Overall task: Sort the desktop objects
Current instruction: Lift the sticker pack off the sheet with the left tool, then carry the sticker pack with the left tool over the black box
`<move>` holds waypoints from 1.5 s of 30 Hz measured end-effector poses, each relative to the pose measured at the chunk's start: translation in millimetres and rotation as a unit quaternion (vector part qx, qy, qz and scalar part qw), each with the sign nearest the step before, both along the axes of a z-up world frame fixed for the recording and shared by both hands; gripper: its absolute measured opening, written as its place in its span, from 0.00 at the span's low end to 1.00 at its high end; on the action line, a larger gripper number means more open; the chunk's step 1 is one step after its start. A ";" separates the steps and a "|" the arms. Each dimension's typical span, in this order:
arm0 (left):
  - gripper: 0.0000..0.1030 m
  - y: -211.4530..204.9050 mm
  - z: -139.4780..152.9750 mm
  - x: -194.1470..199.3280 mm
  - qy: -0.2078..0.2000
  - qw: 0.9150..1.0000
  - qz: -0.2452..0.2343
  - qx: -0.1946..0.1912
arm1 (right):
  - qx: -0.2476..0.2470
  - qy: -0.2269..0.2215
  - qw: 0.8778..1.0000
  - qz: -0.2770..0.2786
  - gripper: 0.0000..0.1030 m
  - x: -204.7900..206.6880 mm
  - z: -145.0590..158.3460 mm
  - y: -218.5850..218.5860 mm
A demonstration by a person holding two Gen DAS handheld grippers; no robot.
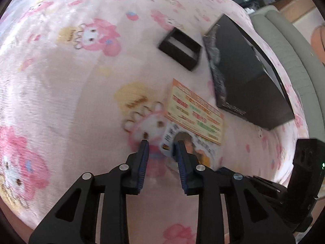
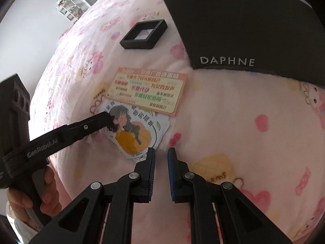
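Lying on a pink cartoon-print blanket (image 2: 233, 111) are the things to sort: an illustrated card (image 2: 138, 134) showing a dark-haired figure on a yellow shape, a yellow-and-orange sticker sheet (image 2: 148, 90) overlapping that card's far edge, a small black square frame box (image 2: 144, 34) farther back, and a large black box (image 2: 243, 32) lettered DAPHNE toward the blanket's far right edge. The left hand-held gripper (image 1: 161, 143) has its jaws slightly spread with nothing pinched between them; its tips sit at the card's left edge, one finger over the printed figure's head. A hand (image 2: 48, 191) holds its grip in the right wrist view. The right hand-held gripper (image 2: 161, 149) hovers just beside the card's near corner, its jaws drawn nearly together with only a narrow gap and nothing between them.
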State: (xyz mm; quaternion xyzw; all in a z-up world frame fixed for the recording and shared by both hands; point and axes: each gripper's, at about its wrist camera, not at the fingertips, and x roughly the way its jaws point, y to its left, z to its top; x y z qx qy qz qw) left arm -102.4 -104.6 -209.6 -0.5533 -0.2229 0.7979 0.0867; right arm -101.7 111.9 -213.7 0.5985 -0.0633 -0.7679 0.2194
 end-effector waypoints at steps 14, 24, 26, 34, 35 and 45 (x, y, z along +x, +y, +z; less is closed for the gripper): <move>0.54 -1.8 4.9 15.0 0.000 0.999 0.000 0.033 | -0.018 0.006 0.998 -0.053 0.17 -15.9 1.9 23.6; 0.36 14.5 -5.0 9.4 -0.008 1.000 -0.012 0.017 | -0.049 -0.003 0.999 -0.018 0.29 -21.1 -14.5 4.4; 0.33 15.6 -1.9 13.6 -0.007 1.000 -0.015 0.023 | -0.059 -0.007 0.998 -0.020 0.29 -18.2 -13.9 7.4; 0.28 29.9 13.1 28.8 0.006 0.999 -0.026 0.040 | -0.058 0.022 0.998 -0.023 0.21 -6.2 7.2 19.8; 0.28 33.0 15.1 28.5 0.008 0.999 -0.029 0.045 | -0.056 0.026 0.998 -0.024 0.21 -4.9 10.8 21.8; 0.27 65.1 62.4 36.4 0.057 0.996 -0.057 0.035 | -0.066 0.071 0.995 -0.032 0.21 7.5 47.8 43.0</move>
